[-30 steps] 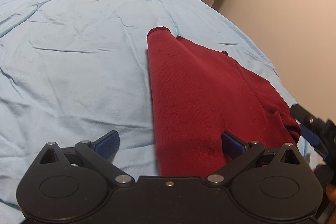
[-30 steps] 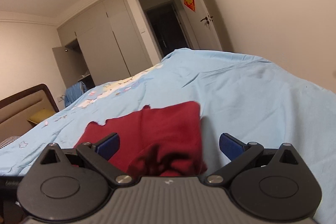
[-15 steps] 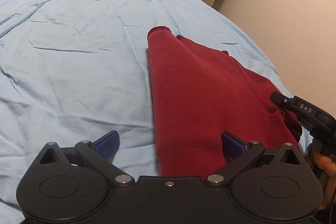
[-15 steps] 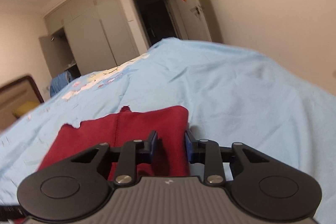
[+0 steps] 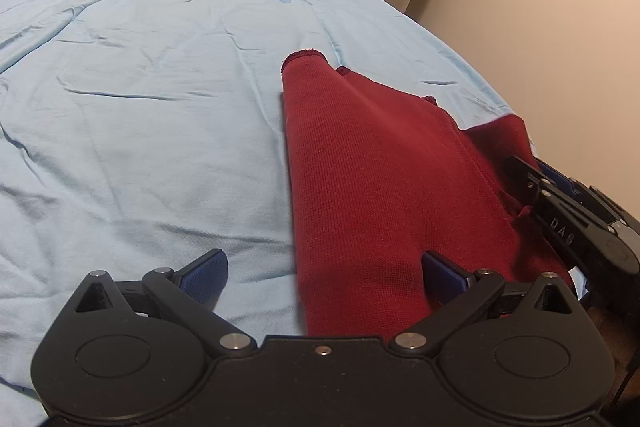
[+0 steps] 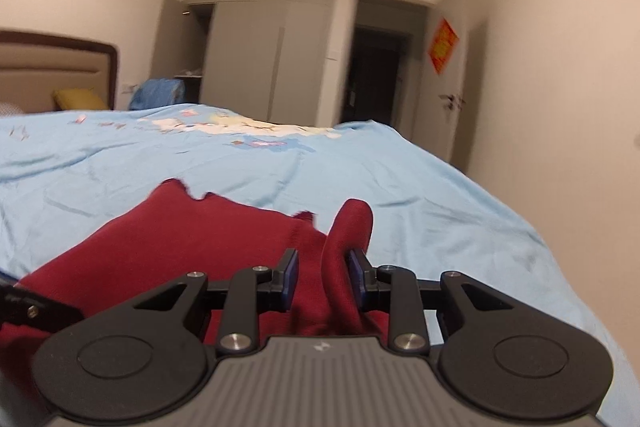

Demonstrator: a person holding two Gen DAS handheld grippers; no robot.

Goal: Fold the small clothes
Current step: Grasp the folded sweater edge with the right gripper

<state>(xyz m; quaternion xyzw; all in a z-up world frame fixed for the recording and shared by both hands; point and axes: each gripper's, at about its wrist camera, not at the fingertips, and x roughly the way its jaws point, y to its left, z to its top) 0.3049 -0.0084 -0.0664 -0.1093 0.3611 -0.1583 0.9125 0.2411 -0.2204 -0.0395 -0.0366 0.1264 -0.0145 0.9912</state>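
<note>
Garment: we saw a dark red knit garment (image 5: 372, 187) lying partly folded on the bed (image 5: 140, 107), toward the bed's right edge, at about 1 o'clock from the left claw's camera. Its folded left edge ran straight away from us, ending in a narrow hemmed tip at 12 o'clock.

Left claw: the left claw (image 5: 324, 273) stood wide open, low over the near end of the garment. We saw its left blue pad (image 5: 204, 277) over bare sheet and its right blue pad (image 5: 444, 277) over the red cloth. It gripped nothing.

Right claw: the right claw (image 6: 322, 277) was pinched onto an upright fold of the red garment (image 6: 192, 243), with the cloth squeezed between its two blue pads (image 6: 290, 279). The pinched fold rose above the fingers into a rounded hump at 12 o'clock. In the left camera we saw this claw (image 5: 516, 167) at 3 o'clock, on the garment's right side.

Bed: we saw a light blue sheet, creased, with a cartoon print (image 6: 240, 129) across its far end.

Room: we noted a padded headboard (image 6: 52, 67) and a yellow pillow (image 6: 78, 99) at 10 o'clock in the right camera, grey wardrobes (image 6: 260, 59) at 12 o'clock, a dark doorway (image 6: 376, 67) at 1 o'clock, and a door carrying a red paper square (image 6: 442, 45). A blue bundle of cloth (image 6: 158, 95) lay beyond the bed; we could not tell what it was.
</note>
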